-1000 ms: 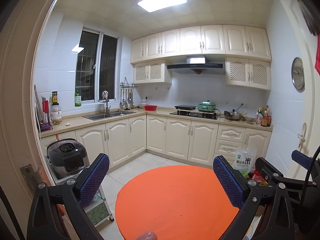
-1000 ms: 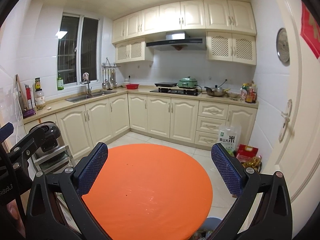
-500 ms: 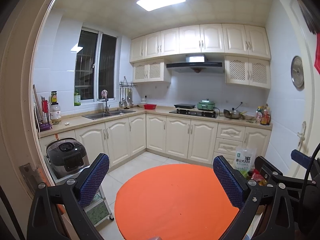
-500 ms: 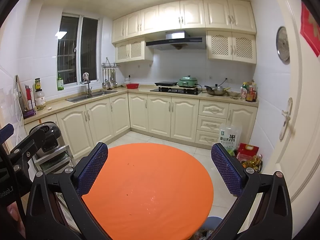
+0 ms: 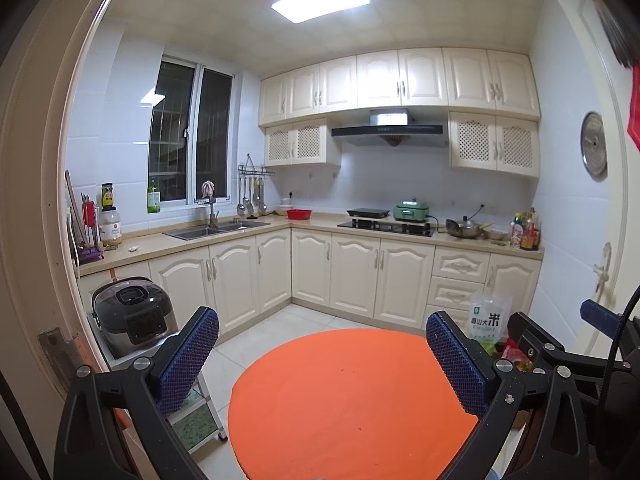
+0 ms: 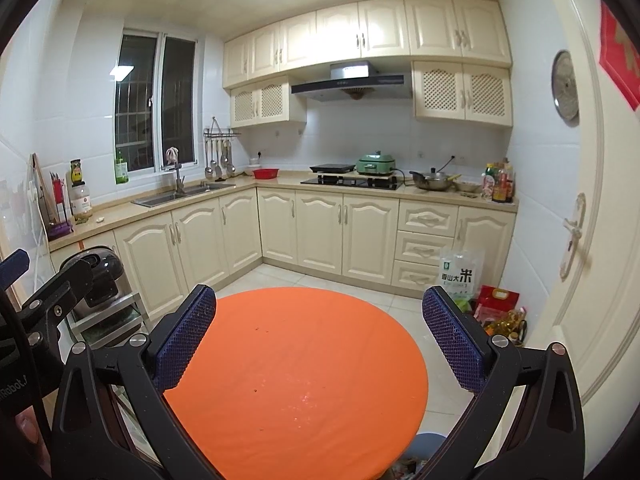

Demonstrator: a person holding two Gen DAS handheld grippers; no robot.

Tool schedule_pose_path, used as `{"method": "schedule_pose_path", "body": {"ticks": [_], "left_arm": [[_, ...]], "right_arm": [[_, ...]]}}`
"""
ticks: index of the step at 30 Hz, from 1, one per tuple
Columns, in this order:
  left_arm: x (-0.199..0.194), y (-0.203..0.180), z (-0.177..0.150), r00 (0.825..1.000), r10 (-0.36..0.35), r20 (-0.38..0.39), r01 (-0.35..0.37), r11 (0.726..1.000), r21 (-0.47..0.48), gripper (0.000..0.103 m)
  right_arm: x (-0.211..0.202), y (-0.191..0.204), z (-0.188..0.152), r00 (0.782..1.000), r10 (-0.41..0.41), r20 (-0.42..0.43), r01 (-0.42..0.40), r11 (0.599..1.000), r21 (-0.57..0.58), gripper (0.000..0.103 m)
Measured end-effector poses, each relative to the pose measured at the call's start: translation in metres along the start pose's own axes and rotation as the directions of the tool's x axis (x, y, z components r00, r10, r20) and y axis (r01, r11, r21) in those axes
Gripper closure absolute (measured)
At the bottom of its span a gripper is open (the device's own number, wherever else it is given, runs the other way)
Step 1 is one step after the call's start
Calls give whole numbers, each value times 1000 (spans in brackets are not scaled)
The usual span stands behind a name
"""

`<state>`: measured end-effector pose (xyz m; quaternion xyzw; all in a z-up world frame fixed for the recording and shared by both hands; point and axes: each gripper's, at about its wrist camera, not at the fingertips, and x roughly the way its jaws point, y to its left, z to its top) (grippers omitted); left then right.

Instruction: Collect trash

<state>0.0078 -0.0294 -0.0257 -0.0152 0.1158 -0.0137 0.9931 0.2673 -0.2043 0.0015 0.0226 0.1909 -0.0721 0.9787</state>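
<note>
L-shaped run of cream panelled cabinets [image 5: 360, 276] under a beige stone worktop [image 5: 320, 226], matching wall cabinets [image 5: 400, 80] above, white tiled walls, pale tiled floor [image 5: 280, 328]. Dark two-pane window [image 5: 190, 136] over a steel double sink [image 5: 216, 230]. Black and steel range hood [image 5: 388, 130] above a black glass hob [image 5: 386, 227]. Round table with a plain orange cover [image 5: 352, 396] fills the foreground in both views; only a few tiny dark specks and crumbs [image 6: 256, 391] lie on it. White door with a lever handle [image 6: 576, 232] at right, round metal disc [image 6: 565, 87] hanging on the wall beside it. Black and silver rice cooker [image 5: 132, 312] on a low metal stand at left. Clear rice bag with green label [image 6: 460, 276] stands on the floor against the drawers, a red carton [image 6: 498, 300] just beside it. Green lidded electric pot [image 5: 410, 211] behind the hob, steel wok [image 5: 464, 228] to its right, cluster of condiment bottles [image 5: 526, 232] at the worktop end, red plastic basin [image 5: 299, 214] in the corner. Blue-grey rim of a bin [image 6: 428, 442] shows below the table's near right edge, with crumpled trash [image 6: 408, 468] inside it, partly hidden. Left gripper [image 5: 322, 358] spread wide, blue textured pads [image 5: 188, 358] empty, held above the table. Right gripper [image 6: 320, 336] likewise wide and empty over the table.
</note>
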Motion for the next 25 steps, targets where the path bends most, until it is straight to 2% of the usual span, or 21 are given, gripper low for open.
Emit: {"method": "schedule_pose_path", "body": {"ticks": [25], "left_arm": [[0,-5,-9,1000,-11,4,11,1000,1,1]], "right_arm": [[-1,9,1,1000,1,-2,-1,1000,-1,0]]}}
